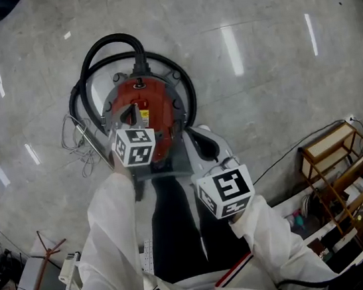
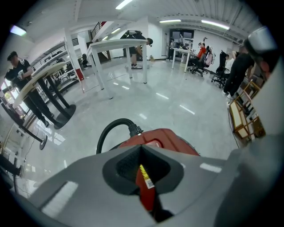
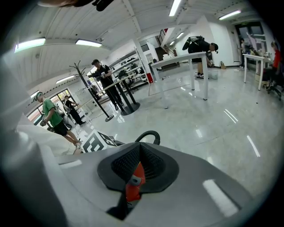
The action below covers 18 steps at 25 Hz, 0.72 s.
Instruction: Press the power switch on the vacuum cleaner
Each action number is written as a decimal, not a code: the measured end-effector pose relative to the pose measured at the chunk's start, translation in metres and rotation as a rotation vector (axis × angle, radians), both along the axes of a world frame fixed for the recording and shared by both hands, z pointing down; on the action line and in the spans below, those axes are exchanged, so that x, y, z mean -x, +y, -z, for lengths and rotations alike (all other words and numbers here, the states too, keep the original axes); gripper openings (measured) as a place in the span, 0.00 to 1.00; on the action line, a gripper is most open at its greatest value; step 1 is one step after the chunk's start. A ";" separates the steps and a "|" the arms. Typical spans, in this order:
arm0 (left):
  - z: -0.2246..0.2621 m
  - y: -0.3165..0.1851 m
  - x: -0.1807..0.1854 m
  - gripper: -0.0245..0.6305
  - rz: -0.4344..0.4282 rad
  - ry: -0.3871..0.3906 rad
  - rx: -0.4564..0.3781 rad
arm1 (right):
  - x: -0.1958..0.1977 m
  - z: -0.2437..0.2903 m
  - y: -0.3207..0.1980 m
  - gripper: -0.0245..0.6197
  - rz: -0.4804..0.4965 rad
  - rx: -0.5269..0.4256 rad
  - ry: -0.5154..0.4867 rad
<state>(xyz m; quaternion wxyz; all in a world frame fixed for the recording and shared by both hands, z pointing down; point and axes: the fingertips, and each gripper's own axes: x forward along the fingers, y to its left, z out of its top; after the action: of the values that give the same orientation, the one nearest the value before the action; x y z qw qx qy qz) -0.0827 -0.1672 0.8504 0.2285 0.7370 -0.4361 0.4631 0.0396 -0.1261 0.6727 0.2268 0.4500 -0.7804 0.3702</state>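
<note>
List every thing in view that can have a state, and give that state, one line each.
Vacuum cleaner: upright on the floor; switch position cannot be told.
Hose: attached, looped round the body.
Left gripper: shut, empty, above the vacuum cleaner.
Right gripper: shut, empty.

The vacuum cleaner point(image 1: 152, 105) stands on the glossy grey floor point(image 1: 281, 93) right below me. It is a round canister with a shiny red top on a dark grey base, sitting upright. Its black ribbed hose point(image 1: 111, 47) plugs in at the far side and loops round the body in wide coils on the floor. A yellow label point(image 1: 144, 117) is stuck on the red top, and a small dark round fitting point(image 1: 138, 83) sits near the hose socket; I cannot tell whether that is the power switch. In my left gripper view the red shell point(image 2: 164, 137) and hose point(image 2: 108, 131) lie close ahead.
</note>
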 end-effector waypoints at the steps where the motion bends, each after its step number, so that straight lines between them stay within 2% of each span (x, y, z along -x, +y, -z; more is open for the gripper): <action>1: -0.002 0.000 0.000 0.04 -0.002 -0.004 0.004 | 0.000 0.000 0.000 0.04 0.000 0.001 0.000; 7: -0.012 0.003 0.002 0.04 -0.006 -0.021 0.039 | 0.000 -0.001 0.000 0.04 0.002 0.004 -0.001; 18: -0.013 0.003 0.003 0.04 0.032 -0.003 0.047 | 0.002 -0.003 0.002 0.04 0.001 0.010 -0.005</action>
<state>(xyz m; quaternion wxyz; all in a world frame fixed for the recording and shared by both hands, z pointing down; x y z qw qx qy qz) -0.0859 -0.1638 0.8630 0.2525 0.7235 -0.4374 0.4706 0.0374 -0.1242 0.6759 0.2272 0.4476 -0.7792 0.3753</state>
